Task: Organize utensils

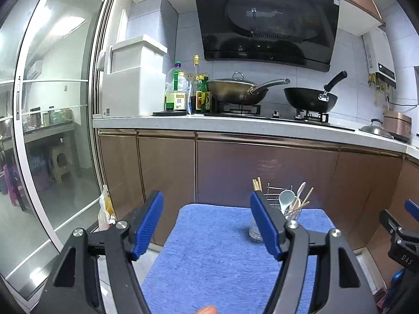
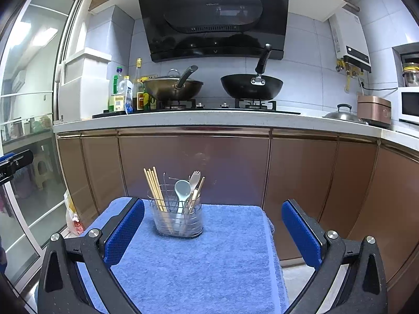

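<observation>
I am operating in a home kitchen. The landmark is the gas hob (image 2: 222, 106), set into a white countertop (image 2: 183, 120). On its left burner stands a lidded wok (image 2: 172, 86); on its right burner, a black wok (image 2: 251, 86). Directly above the hob hangs a black range hood (image 2: 212, 15). Left of the hob stand oil and sauce bottles (image 2: 128, 91). Right of the hob I see a pot lid (image 2: 340, 115), a rice cooker (image 2: 374, 108) and, further right, a microwave (image 2: 409, 104). Up and right of the hob, a water heater (image 2: 351, 41) is mounted on the tiled wall. Below the hob run brown cabinet doors (image 2: 193, 167). Far left of the hob, a sliding glass door (image 1: 52, 104) opens onto another room.
</observation>
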Action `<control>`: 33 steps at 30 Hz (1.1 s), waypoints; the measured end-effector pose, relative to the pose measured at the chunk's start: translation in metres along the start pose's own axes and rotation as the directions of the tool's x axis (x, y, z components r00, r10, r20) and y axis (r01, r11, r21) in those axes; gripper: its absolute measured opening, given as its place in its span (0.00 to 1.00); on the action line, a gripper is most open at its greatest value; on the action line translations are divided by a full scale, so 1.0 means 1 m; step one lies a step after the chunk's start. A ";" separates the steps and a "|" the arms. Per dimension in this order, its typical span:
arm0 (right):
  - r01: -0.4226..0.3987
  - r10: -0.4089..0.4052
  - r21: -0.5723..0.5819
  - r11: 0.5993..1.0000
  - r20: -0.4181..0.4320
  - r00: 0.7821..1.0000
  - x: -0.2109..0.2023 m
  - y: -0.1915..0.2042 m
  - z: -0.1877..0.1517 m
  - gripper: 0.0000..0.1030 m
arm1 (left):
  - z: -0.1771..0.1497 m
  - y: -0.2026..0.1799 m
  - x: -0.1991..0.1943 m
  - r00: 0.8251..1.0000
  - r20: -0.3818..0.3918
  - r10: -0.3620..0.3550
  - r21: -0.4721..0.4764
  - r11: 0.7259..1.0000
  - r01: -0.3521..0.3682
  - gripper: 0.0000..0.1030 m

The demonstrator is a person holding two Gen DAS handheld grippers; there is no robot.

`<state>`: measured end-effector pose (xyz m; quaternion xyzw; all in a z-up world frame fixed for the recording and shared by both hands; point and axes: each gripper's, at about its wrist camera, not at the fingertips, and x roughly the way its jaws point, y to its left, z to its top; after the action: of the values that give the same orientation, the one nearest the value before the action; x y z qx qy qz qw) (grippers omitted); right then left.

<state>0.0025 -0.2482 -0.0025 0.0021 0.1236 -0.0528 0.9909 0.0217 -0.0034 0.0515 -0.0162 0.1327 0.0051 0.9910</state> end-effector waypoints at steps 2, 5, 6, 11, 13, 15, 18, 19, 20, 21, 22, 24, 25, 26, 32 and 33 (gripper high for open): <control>0.001 -0.001 -0.004 1.000 0.006 1.000 -0.002 0.000 0.001 1.00 | 0.001 0.001 -0.002 1.000 0.004 0.003 0.001 1.000 -0.003 0.65; -0.001 0.001 -0.006 1.000 0.011 1.000 -0.004 0.001 0.003 1.00 | 0.002 0.002 -0.007 1.000 0.018 0.007 0.001 1.000 -0.007 0.65; -0.001 0.001 -0.007 1.000 0.013 1.000 -0.005 0.002 0.004 1.00 | 0.002 0.002 -0.008 1.000 0.022 0.008 0.002 1.000 -0.009 0.65; -0.005 0.006 -0.018 1.000 0.023 1.000 -0.009 0.006 0.006 1.00 | 0.004 0.005 -0.014 0.999 0.043 0.012 0.005 1.000 -0.013 0.65; -0.006 0.007 -0.021 1.000 0.025 1.000 -0.011 0.008 0.007 1.00 | 0.004 0.006 -0.016 0.999 0.049 0.014 0.008 1.000 -0.014 0.65; -0.007 0.007 -0.023 1.000 0.028 1.000 -0.012 0.008 0.008 1.00 | 0.004 0.006 -0.017 0.999 0.053 0.013 0.010 1.000 -0.013 0.65; -0.007 0.008 -0.023 1.000 0.029 1.000 -0.012 0.008 0.009 1.00 | 0.004 0.007 -0.019 0.998 0.058 0.014 0.012 1.000 -0.015 0.65; -0.006 0.007 -0.024 1.000 0.029 1.000 -0.012 0.008 0.009 1.00 | 0.004 0.007 -0.019 0.998 0.058 0.013 0.013 1.000 -0.014 0.65; -0.006 0.007 -0.024 1.000 0.030 1.000 -0.012 0.008 0.009 1.00 | 0.004 0.007 -0.020 0.998 0.059 0.011 0.013 1.000 -0.012 0.65; -0.006 0.006 -0.024 1.000 0.030 1.000 -0.013 0.008 0.009 1.00 | 0.004 0.007 -0.020 0.998 0.060 0.010 0.014 1.000 -0.011 0.65; -0.006 0.006 -0.024 1.000 0.031 1.000 -0.013 0.008 0.009 1.00 | 0.004 0.008 -0.021 0.998 0.061 0.009 0.015 1.000 -0.010 0.65; -0.005 0.005 -0.026 1.000 0.030 1.000 -0.013 0.008 0.009 1.00 | 0.004 0.007 -0.022 0.998 0.061 0.008 0.018 1.000 -0.009 0.65; -0.004 0.005 -0.027 1.000 0.030 1.000 -0.014 0.008 0.009 1.00 | 0.004 0.008 -0.022 0.998 0.062 0.007 0.020 1.000 -0.008 0.65; -0.004 0.005 -0.028 1.000 0.029 1.000 -0.014 0.008 0.009 1.00 | 0.004 0.008 -0.023 0.998 0.063 0.007 0.021 1.000 -0.008 0.65; -0.005 0.006 -0.033 0.999 0.026 1.000 -0.014 0.008 0.010 1.00 | 0.005 0.007 -0.025 0.997 0.070 0.013 0.020 1.000 -0.015 0.65; -0.005 0.006 -0.034 0.999 0.026 1.000 -0.014 0.009 0.010 1.00 | 0.005 0.007 -0.025 0.997 0.072 0.015 0.019 1.000 -0.016 0.65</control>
<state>-0.0080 -0.2383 0.0107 -0.0151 0.1117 -0.0479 0.9925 -0.0014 0.0041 0.0630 -0.0053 0.0972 0.0120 0.9952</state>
